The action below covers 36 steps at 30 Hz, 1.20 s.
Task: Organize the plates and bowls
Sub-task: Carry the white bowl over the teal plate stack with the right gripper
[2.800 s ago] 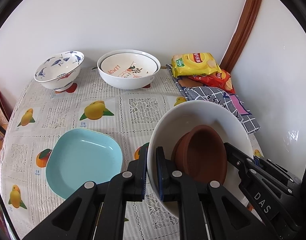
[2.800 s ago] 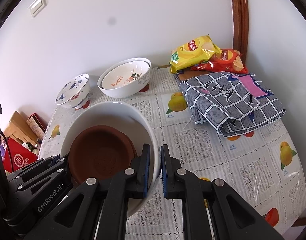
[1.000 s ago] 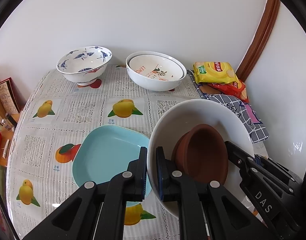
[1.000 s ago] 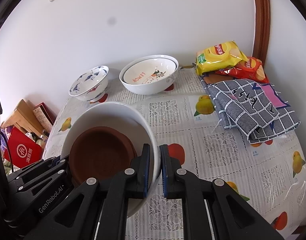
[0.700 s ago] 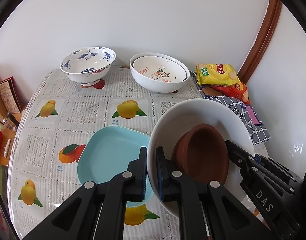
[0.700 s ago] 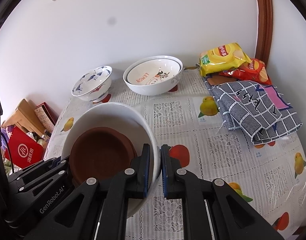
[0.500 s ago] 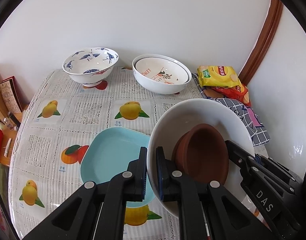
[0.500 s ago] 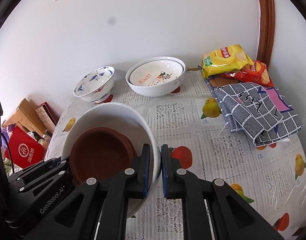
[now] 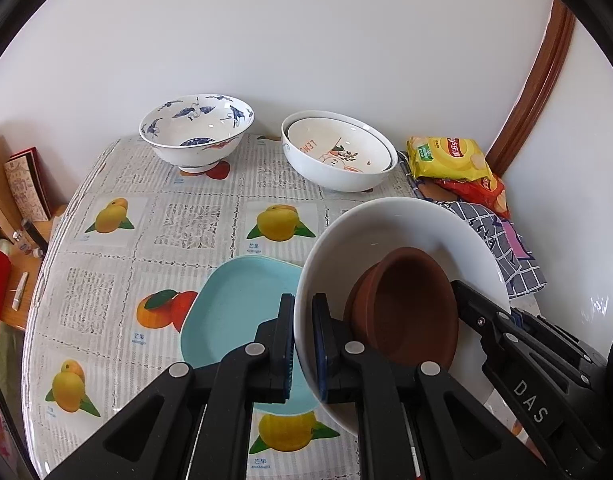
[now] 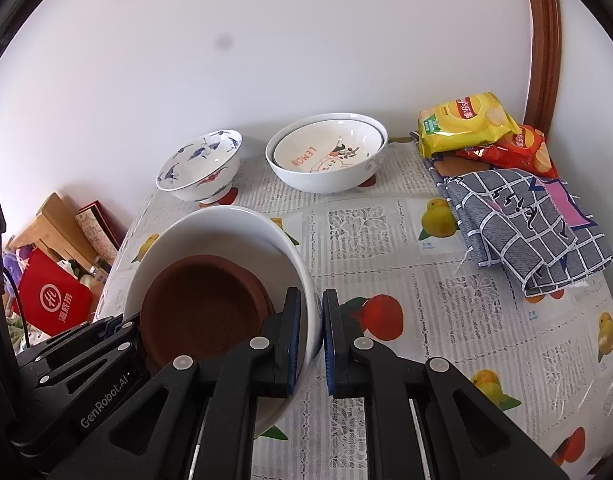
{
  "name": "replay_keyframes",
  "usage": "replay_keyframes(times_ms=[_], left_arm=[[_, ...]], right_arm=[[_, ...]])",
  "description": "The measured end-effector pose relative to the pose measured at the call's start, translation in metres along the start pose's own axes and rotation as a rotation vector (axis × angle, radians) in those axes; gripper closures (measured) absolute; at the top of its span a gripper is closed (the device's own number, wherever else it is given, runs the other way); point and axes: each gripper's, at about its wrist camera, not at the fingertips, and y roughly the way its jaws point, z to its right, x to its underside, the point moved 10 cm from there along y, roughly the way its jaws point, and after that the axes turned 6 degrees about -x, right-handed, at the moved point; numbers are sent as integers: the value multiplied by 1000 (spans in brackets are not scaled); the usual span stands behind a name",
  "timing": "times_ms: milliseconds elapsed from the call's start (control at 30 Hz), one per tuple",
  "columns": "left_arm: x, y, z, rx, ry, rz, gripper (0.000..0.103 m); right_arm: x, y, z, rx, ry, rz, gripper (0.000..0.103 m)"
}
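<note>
Now white bowl [image 9: 386, 232] nearer blue plate [image 9: 234, 312].

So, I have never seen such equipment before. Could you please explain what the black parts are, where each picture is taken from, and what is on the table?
The black parts are two hand-held grasping tools; a person holds one in each hand. Each tool carries a wide-angle camera looking forward along its two fingers, so one picture comes from the left tool and the other from the right tool. Both tools are shut on opposite rims of one large white bowl, held above the table. A brown dish lies inside that bowl. On the table are a light blue plate, a blue-patterned bowl, two nested white bowls, snack bags and a folded checked cloth.
</note>
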Motion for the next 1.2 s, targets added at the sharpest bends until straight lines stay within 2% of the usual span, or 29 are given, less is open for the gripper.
replay_keyframes(times_ms=[1200], left_arm=[[-6,12,-28,-17,-30,-10,94]], right_arm=[[-5,23,-20,-31,-25,-14,92]])
